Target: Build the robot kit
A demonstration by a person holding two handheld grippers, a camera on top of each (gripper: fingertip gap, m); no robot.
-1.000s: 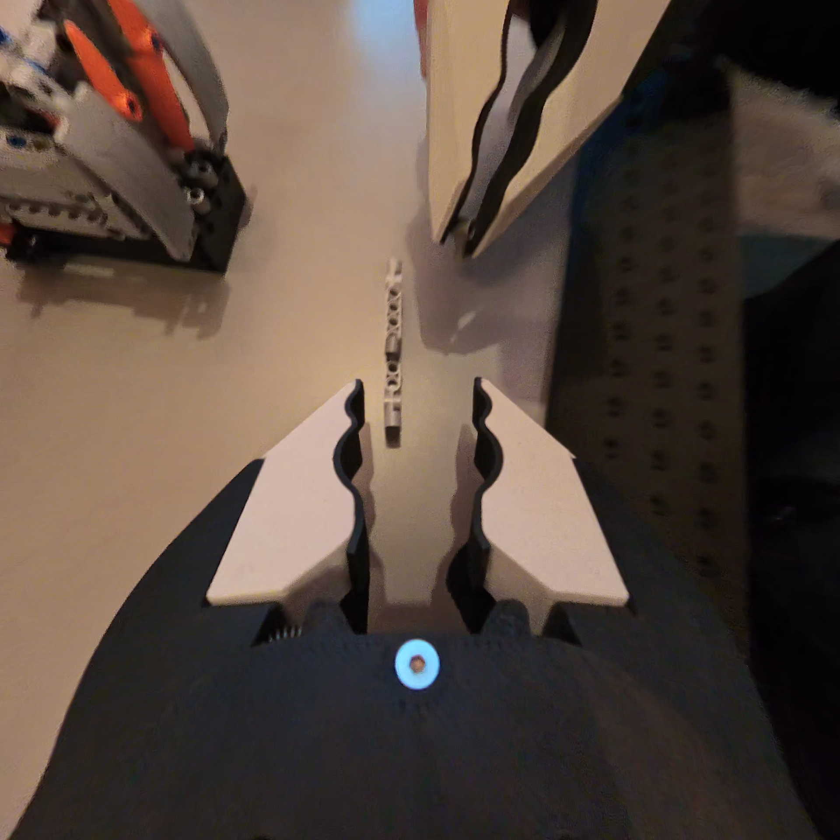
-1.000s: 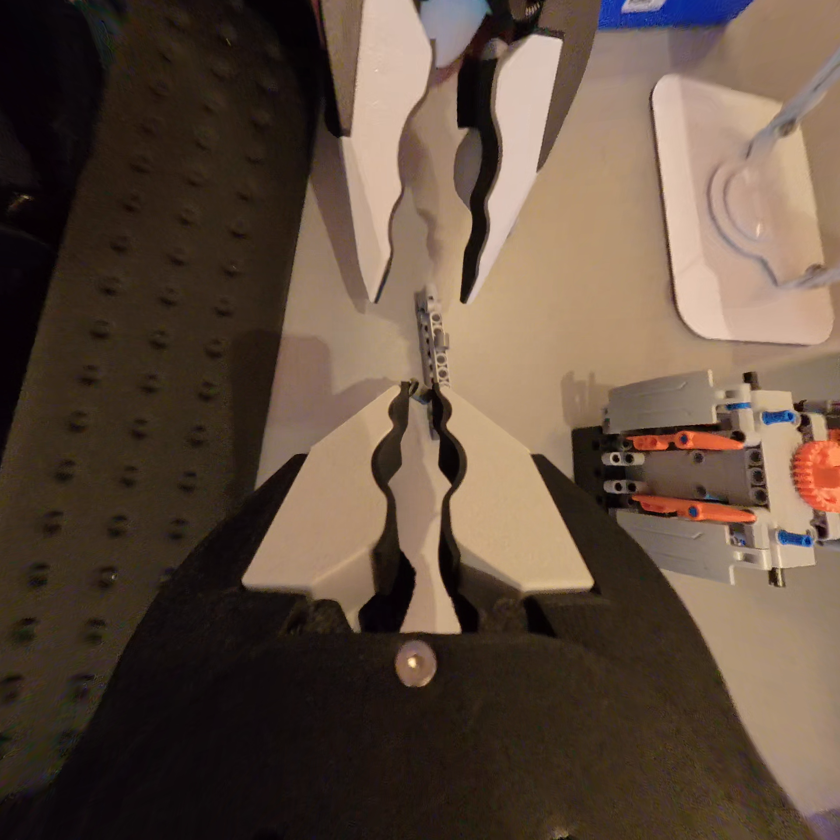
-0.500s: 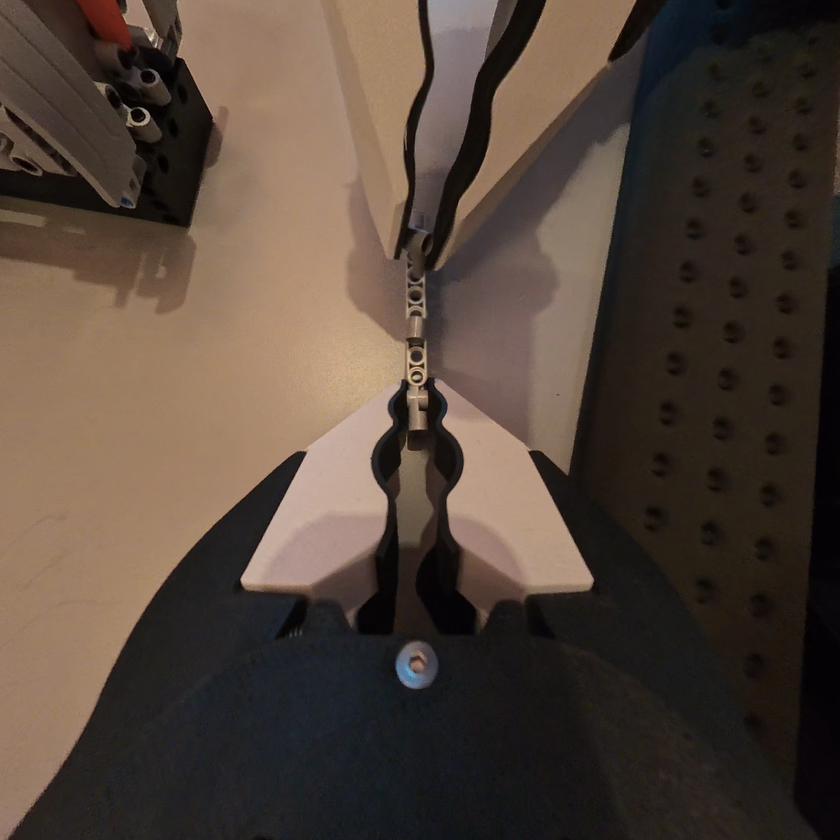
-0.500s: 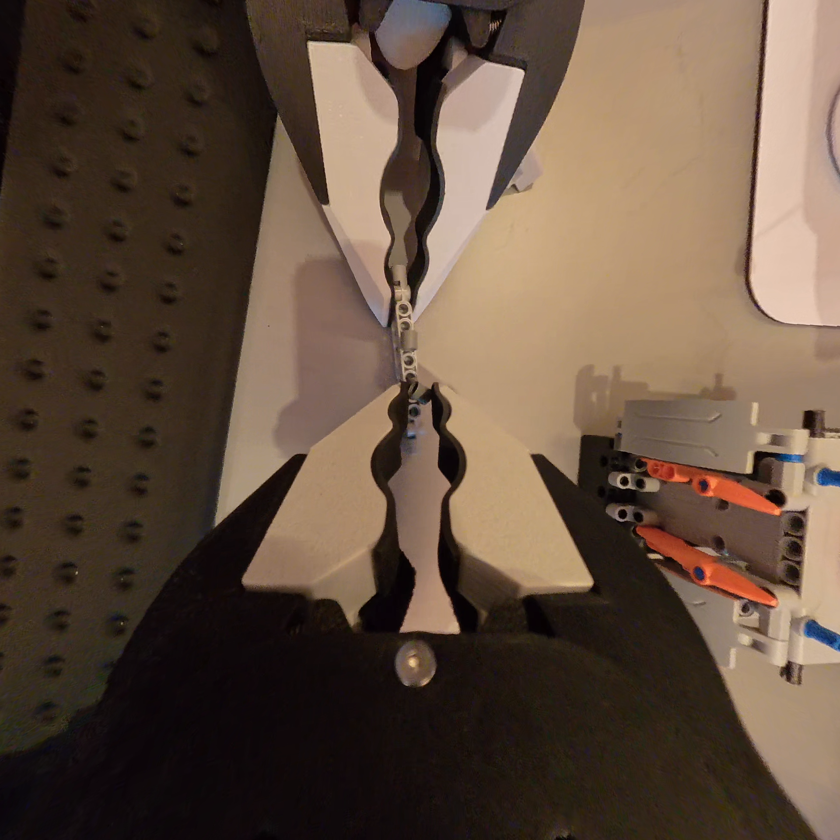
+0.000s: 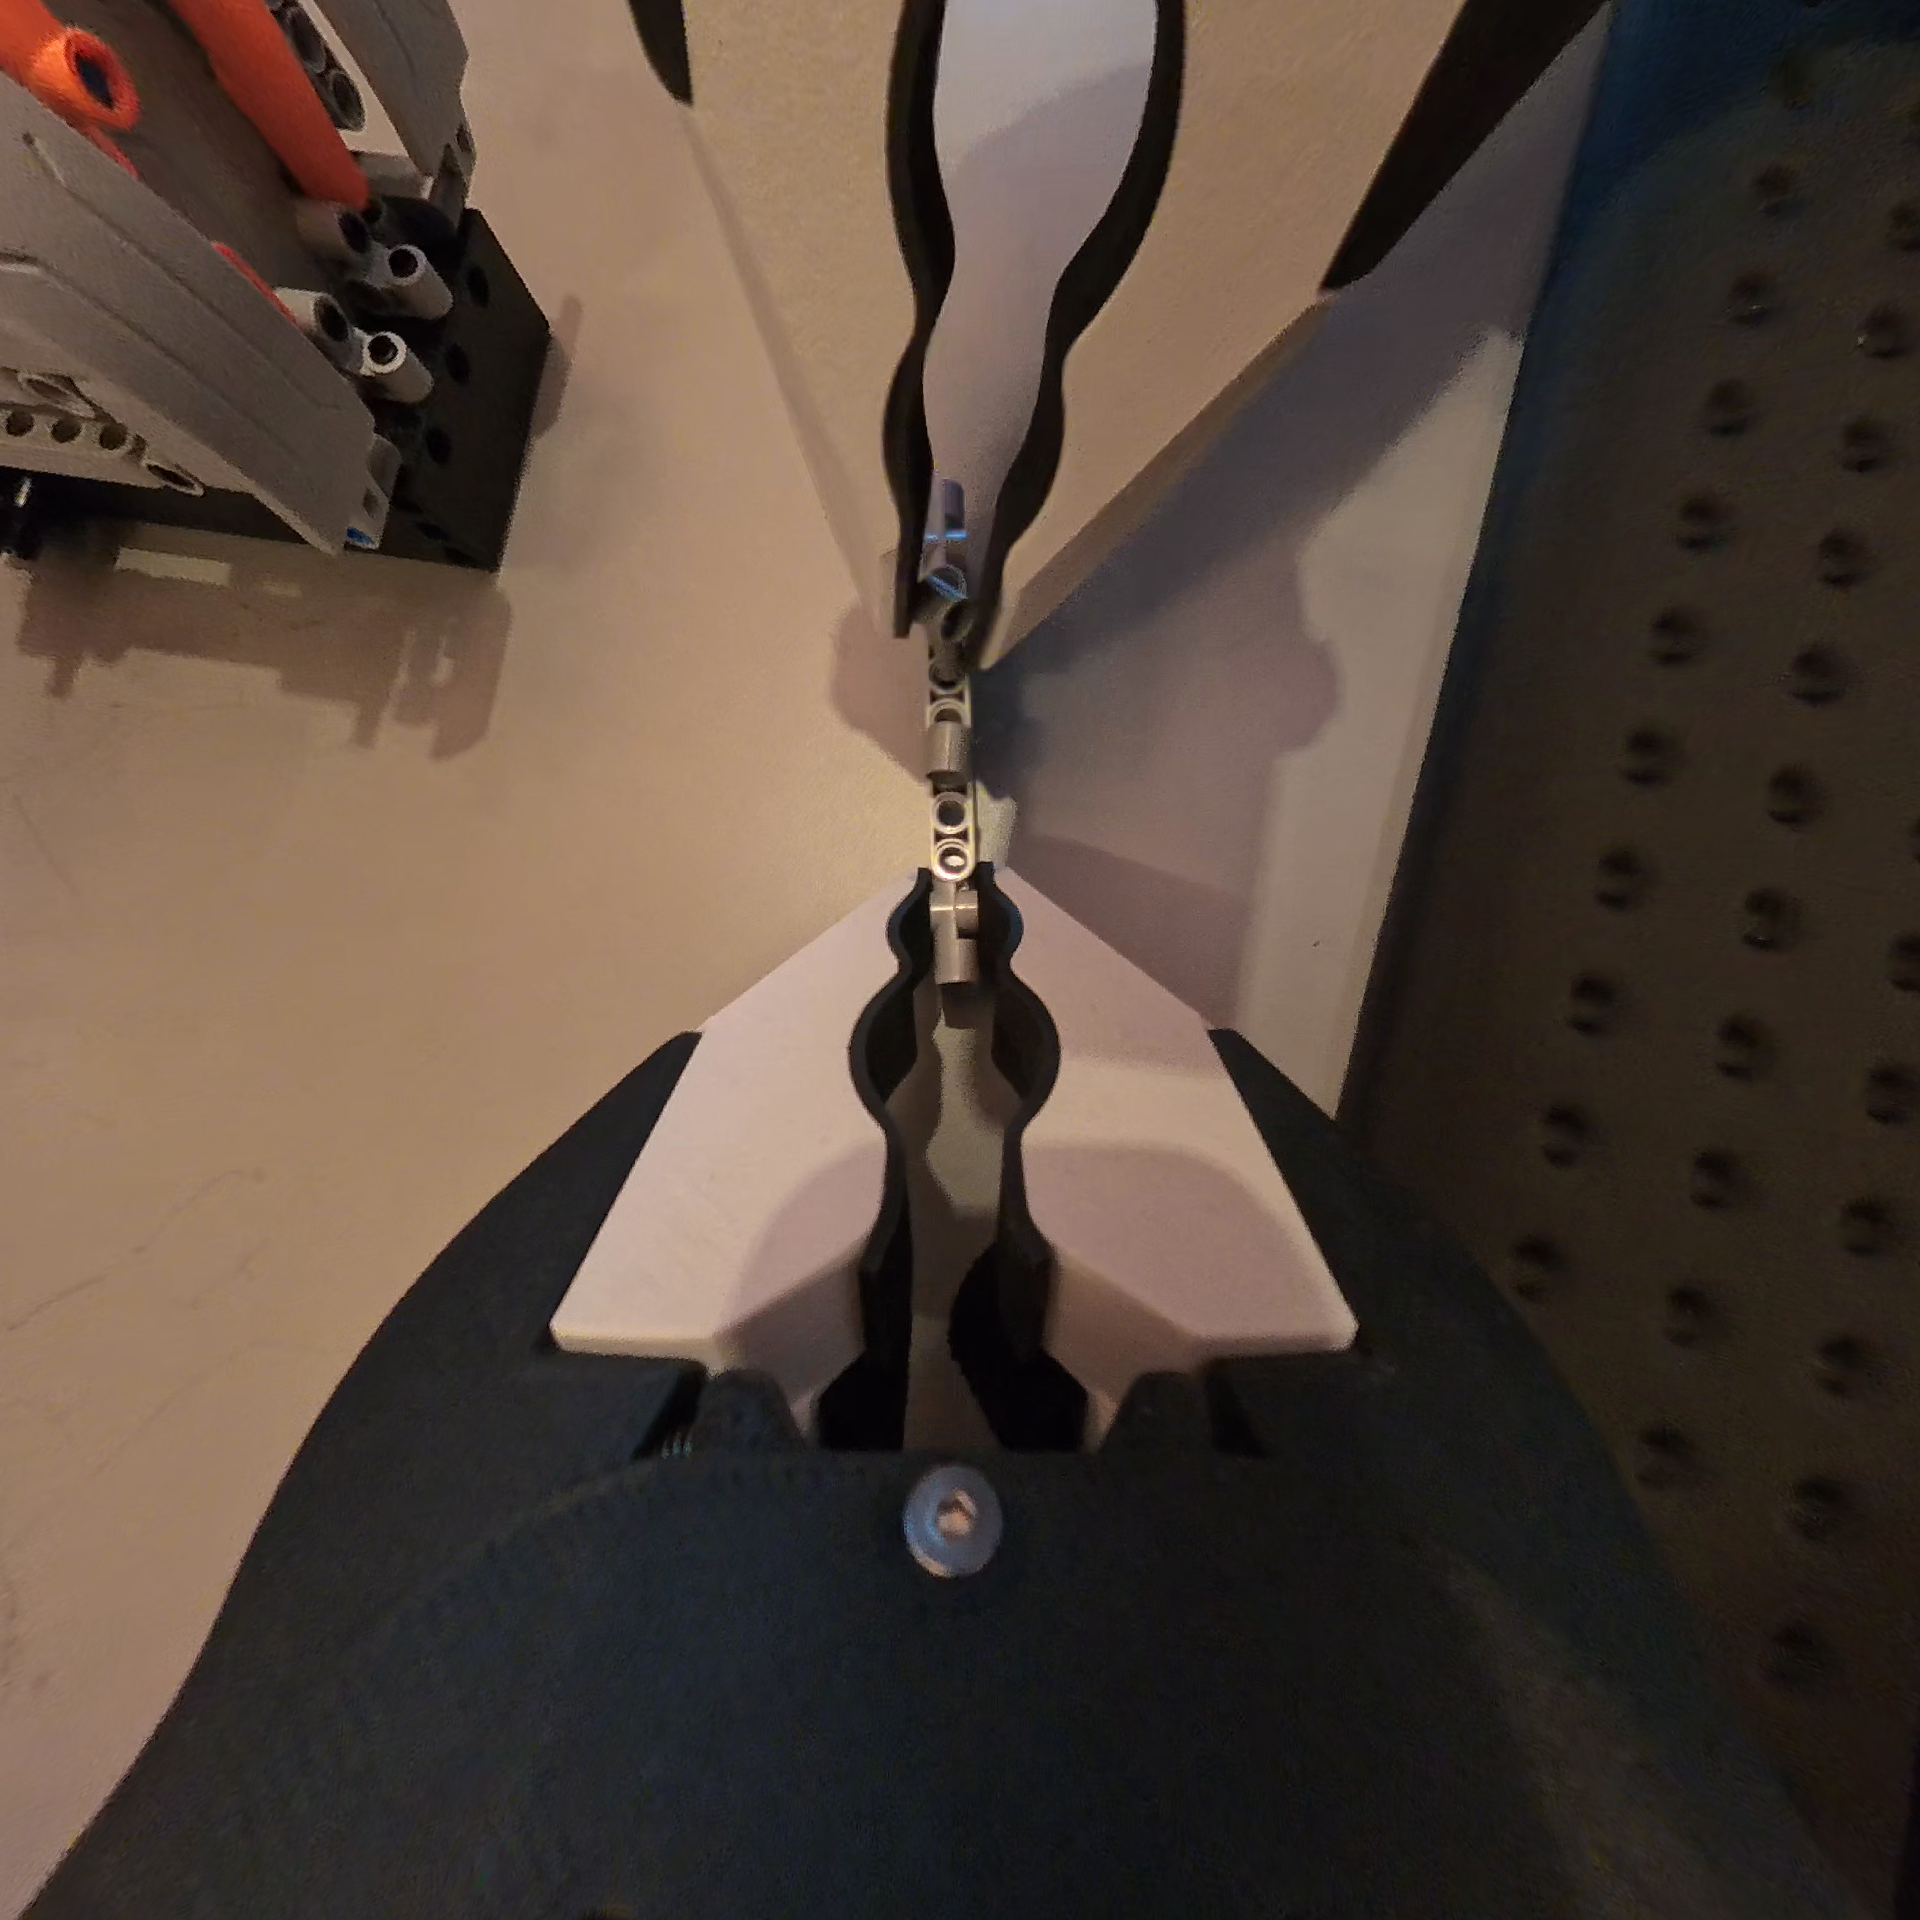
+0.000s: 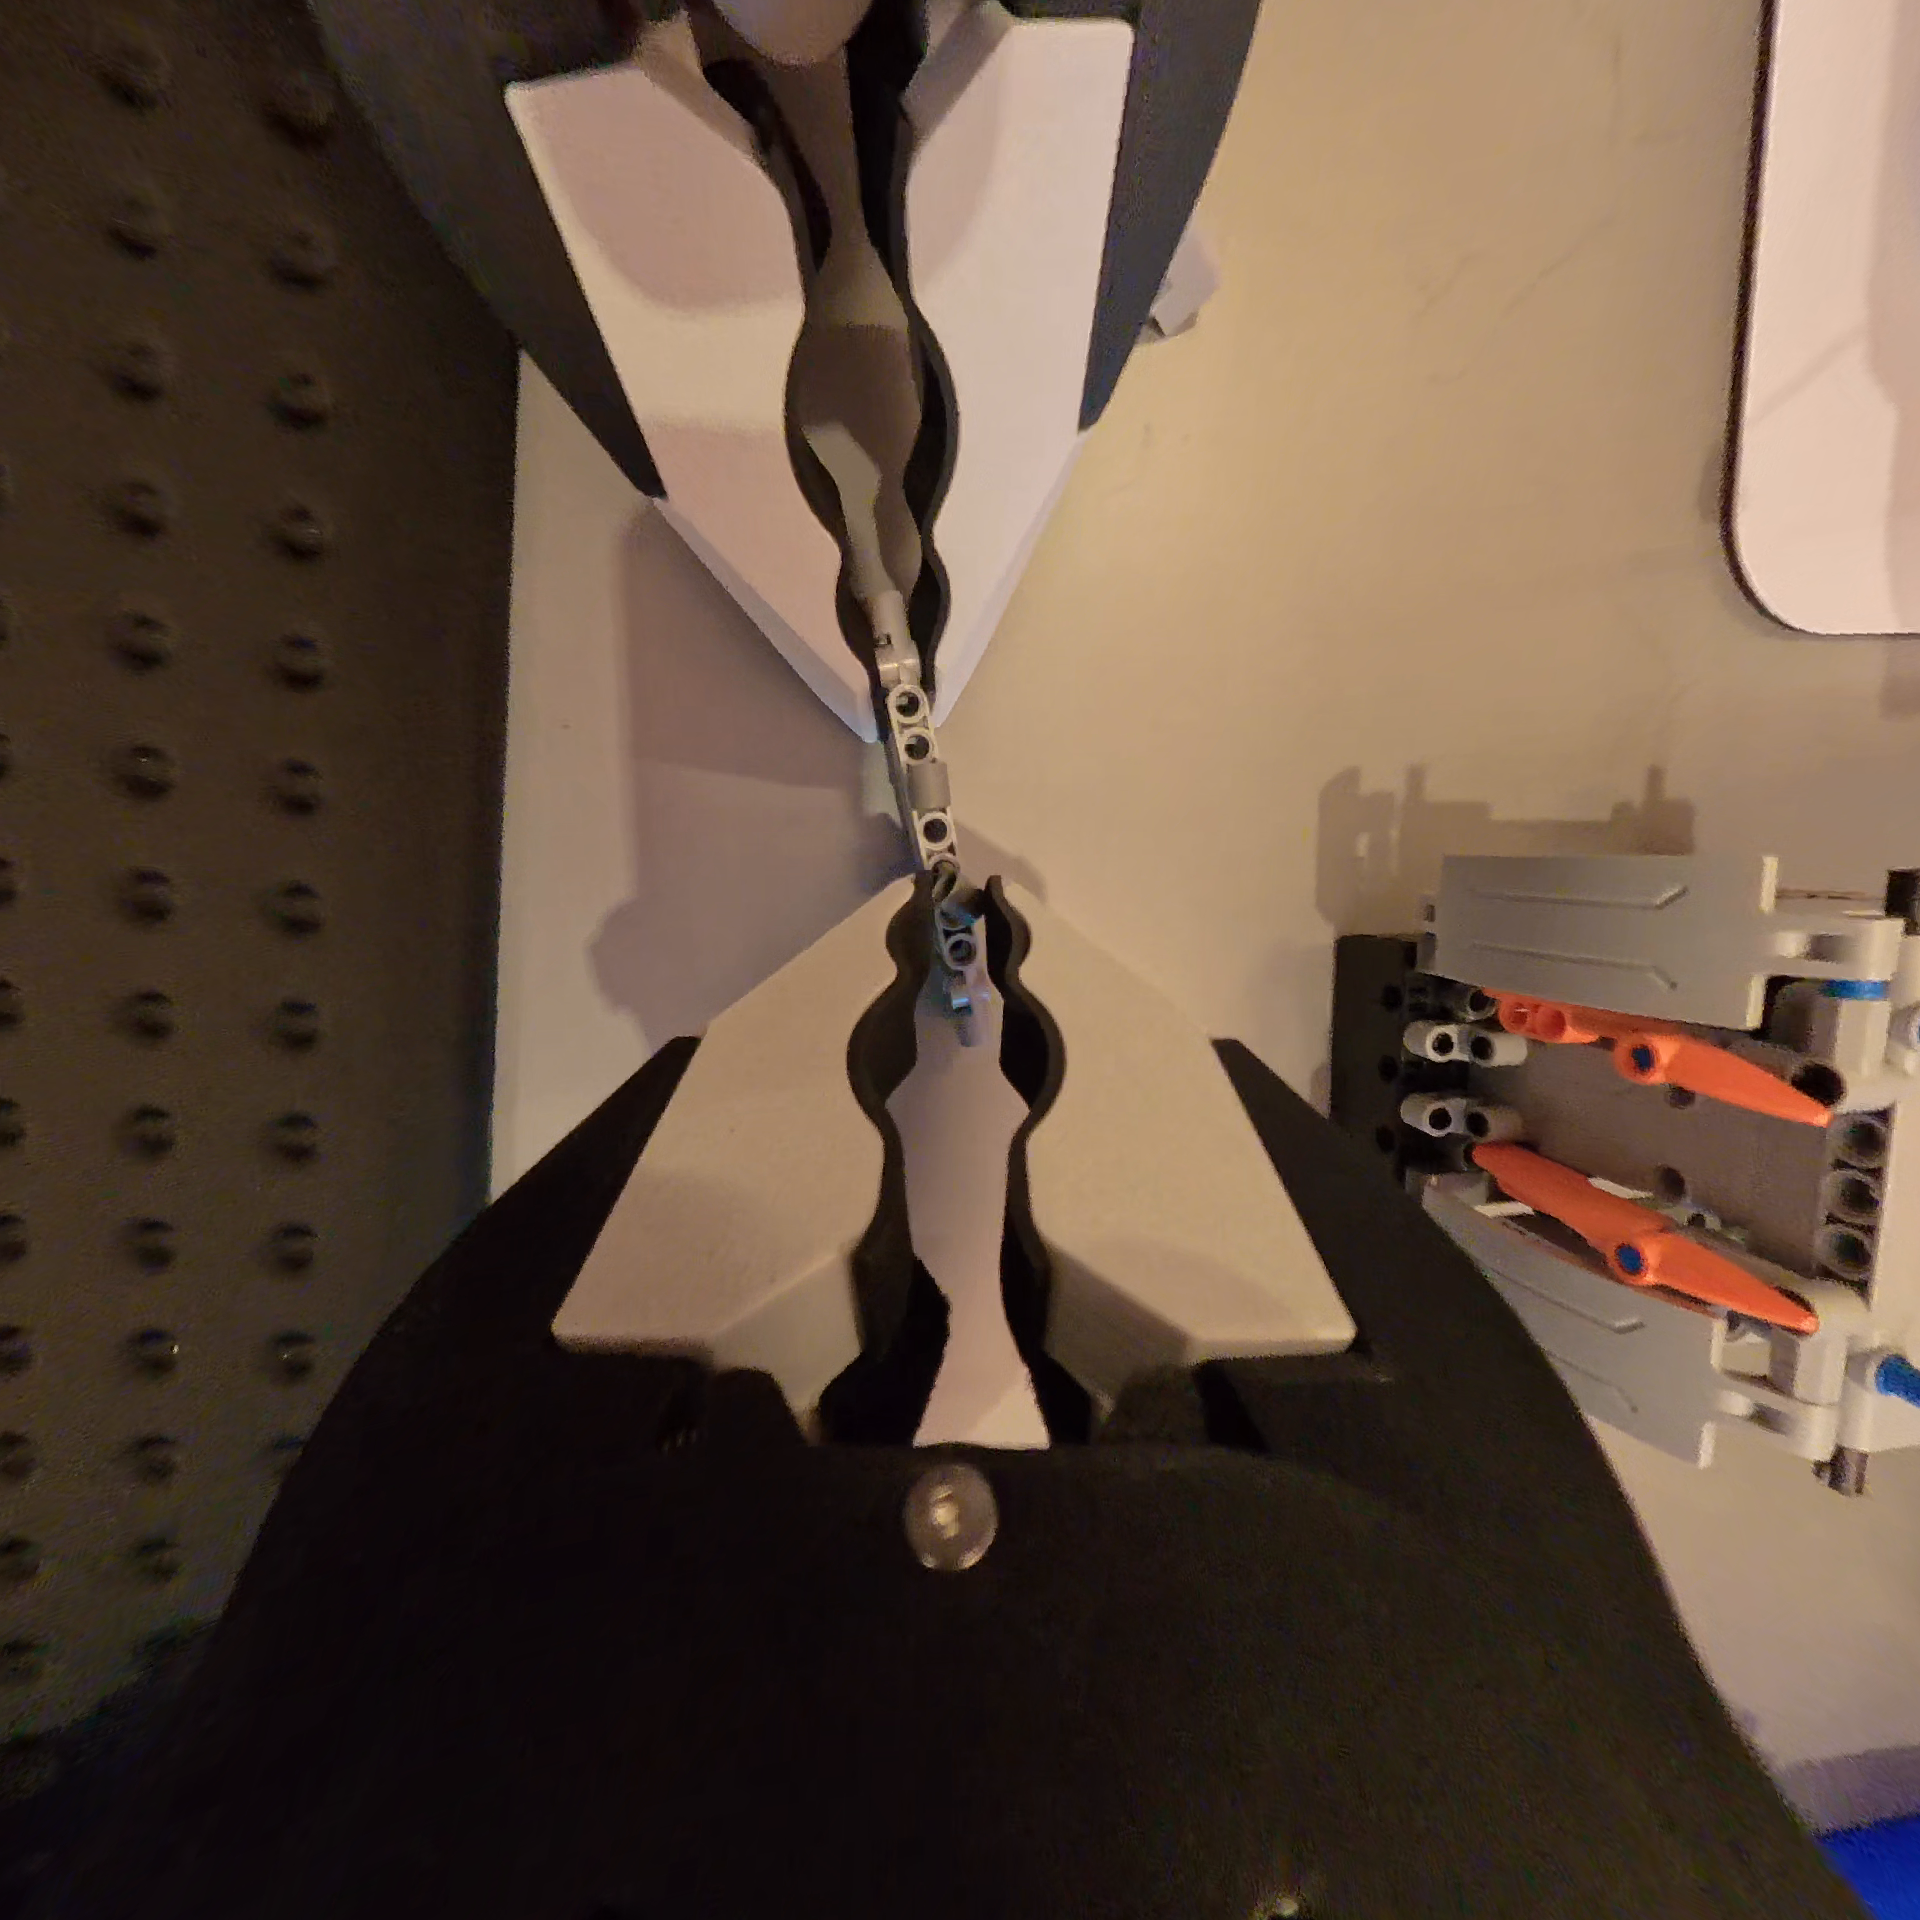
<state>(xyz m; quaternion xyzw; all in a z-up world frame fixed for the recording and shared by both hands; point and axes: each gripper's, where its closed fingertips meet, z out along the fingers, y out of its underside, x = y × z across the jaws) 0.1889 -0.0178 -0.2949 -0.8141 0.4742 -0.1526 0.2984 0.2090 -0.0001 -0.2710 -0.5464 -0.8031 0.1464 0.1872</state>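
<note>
A thin grey toy-brick rod with holes (image 5: 949, 790) hangs above the beige table, held at both ends. My left gripper (image 5: 954, 904) is shut on its near end. My right gripper (image 6: 954, 899) is shut on the other end of the same rod (image 6: 925, 790). The two grippers face each other tip to tip: the right one (image 5: 951, 613) shows at the top of the left wrist view, and the left one (image 6: 904, 707) at the top of the right wrist view. The rod ends are partly hidden between the black pads.
A grey, black and orange toy-brick model (image 5: 239, 312) stands on the table to the left of the left gripper; it also shows in the right wrist view (image 6: 1621, 1132). A dark studded mat (image 5: 1704, 935) (image 6: 229, 727) lies along one side. A white base (image 6: 1849, 312) sits at the back right.
One second ago the left gripper was open with the rod lying on the table. It shut on the rod's end. Both grippers have since lifted the rod slightly and moved closer together.
</note>
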